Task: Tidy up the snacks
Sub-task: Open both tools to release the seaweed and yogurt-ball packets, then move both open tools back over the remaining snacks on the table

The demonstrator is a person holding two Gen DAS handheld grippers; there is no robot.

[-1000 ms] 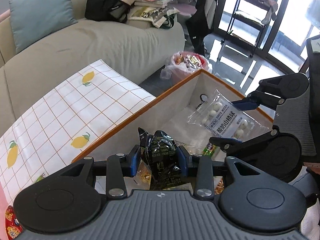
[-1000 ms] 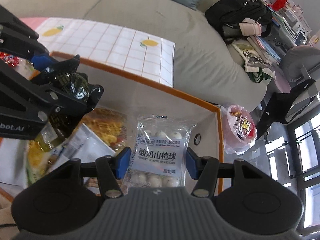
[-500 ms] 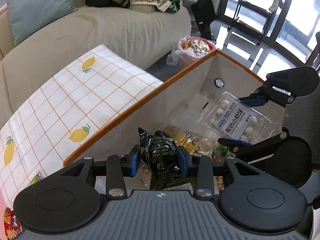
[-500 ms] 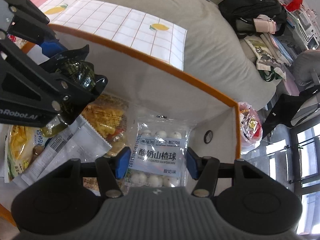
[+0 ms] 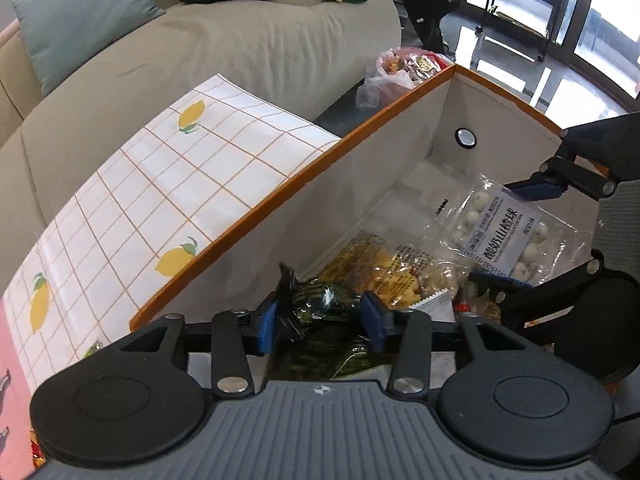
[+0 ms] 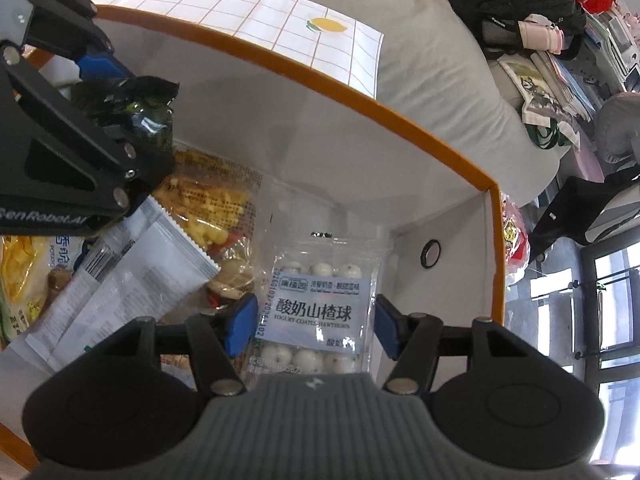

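Since the earlier frames both grippers had dropped lower into the orange-rimmed box [image 5: 304, 176]. Left gripper [image 5: 322, 322] pinched the dark green packet [image 5: 320, 308] above the yellow snack bag [image 5: 384, 276]; right gripper [image 6: 312, 326] clamped the hawthorn-ball pack [image 6: 320, 312] near the far end wall.

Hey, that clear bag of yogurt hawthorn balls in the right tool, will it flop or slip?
The hawthorn ball bag is thin clear film, so it probably flops beyond the right tool. The glossy film looks slippery. The loose round balls likely shift inside when it tilts.
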